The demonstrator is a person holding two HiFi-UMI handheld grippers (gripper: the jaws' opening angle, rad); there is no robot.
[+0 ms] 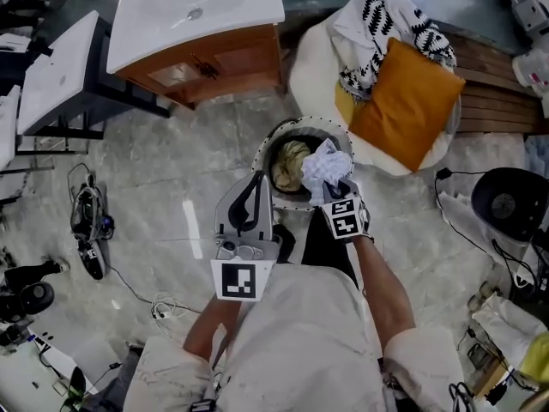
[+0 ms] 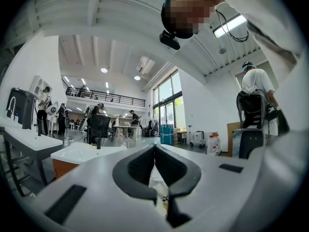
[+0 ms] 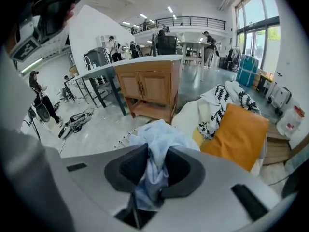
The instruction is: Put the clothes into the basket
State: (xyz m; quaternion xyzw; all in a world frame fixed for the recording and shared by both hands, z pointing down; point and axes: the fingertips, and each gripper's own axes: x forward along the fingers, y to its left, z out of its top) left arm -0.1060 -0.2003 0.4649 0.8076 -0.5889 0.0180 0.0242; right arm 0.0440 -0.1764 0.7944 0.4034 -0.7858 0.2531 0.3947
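Observation:
A round wire basket (image 1: 268,144) stands on the floor in front of me in the head view, with a beige garment (image 1: 289,163) lying inside. My right gripper (image 1: 337,187) hangs over the basket's right side, shut on a crumpled light blue garment (image 1: 324,165). In the right gripper view the same light blue garment (image 3: 157,134) is bunched between the pads of the right gripper (image 3: 153,153). My left gripper (image 1: 260,180) hovers at the basket's near left rim. In the left gripper view the left gripper (image 2: 154,148) has its jaws together and holds nothing.
A white round seat (image 1: 313,75) behind the basket carries an orange cushion (image 1: 410,101) and a black-and-white patterned throw (image 1: 386,20). A wooden vanity with a white sink top (image 1: 197,15) stands at the back left. Cables (image 1: 159,303) and a black device (image 1: 509,200) lie on the floor.

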